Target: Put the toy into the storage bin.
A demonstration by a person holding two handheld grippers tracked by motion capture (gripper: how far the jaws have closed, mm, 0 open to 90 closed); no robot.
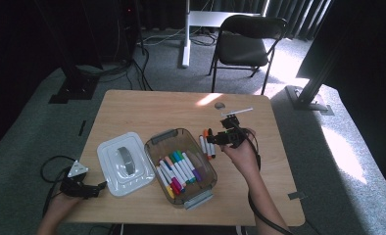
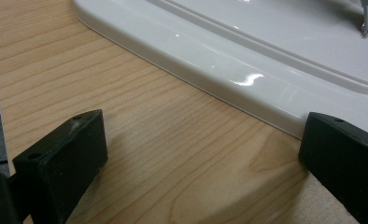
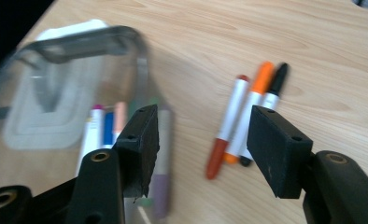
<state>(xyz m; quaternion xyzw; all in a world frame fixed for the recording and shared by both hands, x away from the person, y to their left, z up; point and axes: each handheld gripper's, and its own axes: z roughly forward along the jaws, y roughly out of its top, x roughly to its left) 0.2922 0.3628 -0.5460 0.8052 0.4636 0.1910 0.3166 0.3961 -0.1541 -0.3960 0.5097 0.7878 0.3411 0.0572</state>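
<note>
While your right gripper [image 1: 219, 138] hovered over the three loose markers [image 3: 247, 119] lying side by side on the bench [image 1: 156, 107], just right of the clear marker box [image 1: 180, 166], its jaws stood partly apart with nothing between them. Your left gripper [image 1: 90, 188] rested at the bench's near left edge, jaws wide and empty, just beside the white lid [image 2: 247, 60].

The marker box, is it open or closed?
Open. The clear box has no lid on; its white lid lies beside it on the table.
</note>
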